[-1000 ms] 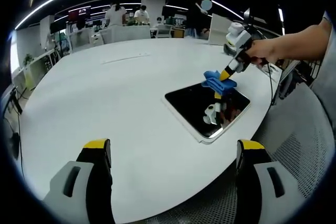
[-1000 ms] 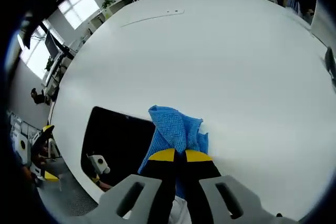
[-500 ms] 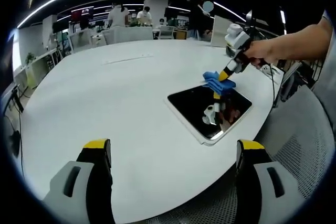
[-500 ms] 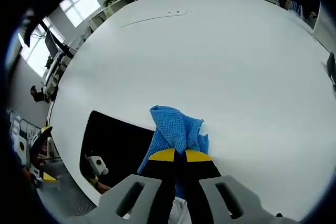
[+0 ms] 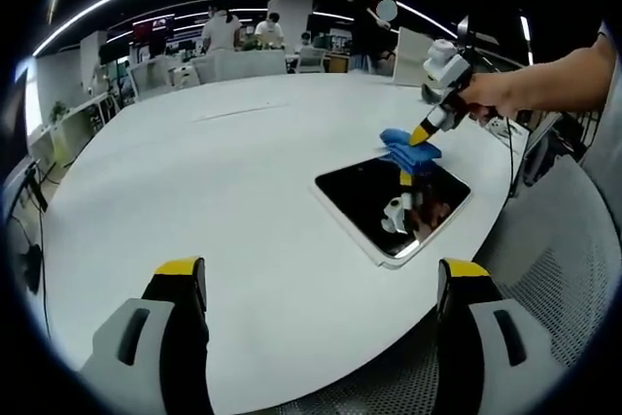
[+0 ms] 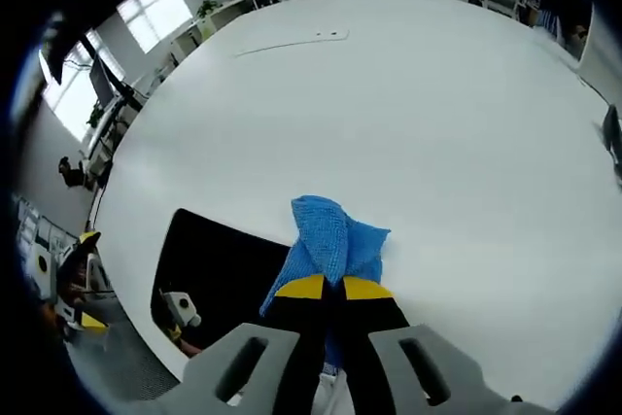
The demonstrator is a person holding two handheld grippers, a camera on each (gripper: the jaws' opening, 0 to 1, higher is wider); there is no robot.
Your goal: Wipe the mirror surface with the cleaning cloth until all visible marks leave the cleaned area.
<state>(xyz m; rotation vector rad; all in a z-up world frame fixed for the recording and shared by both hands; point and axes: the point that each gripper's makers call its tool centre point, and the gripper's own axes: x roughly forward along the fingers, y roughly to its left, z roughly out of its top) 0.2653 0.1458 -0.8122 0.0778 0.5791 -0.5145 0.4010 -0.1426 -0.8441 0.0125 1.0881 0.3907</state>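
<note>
Right gripper view shows your right gripper (image 6: 325, 289) with its jaws pinched tight on the blue cloth (image 6: 332, 248), which bunches up over the far edge of the mirror (image 6: 219, 274). That dark mirror lies flat near the rim of the white table (image 6: 408, 123). Your left gripper (image 5: 321, 284) hangs above the table's near edge, jaws spread wide and holding nothing, well apart from the mirror.
</note>
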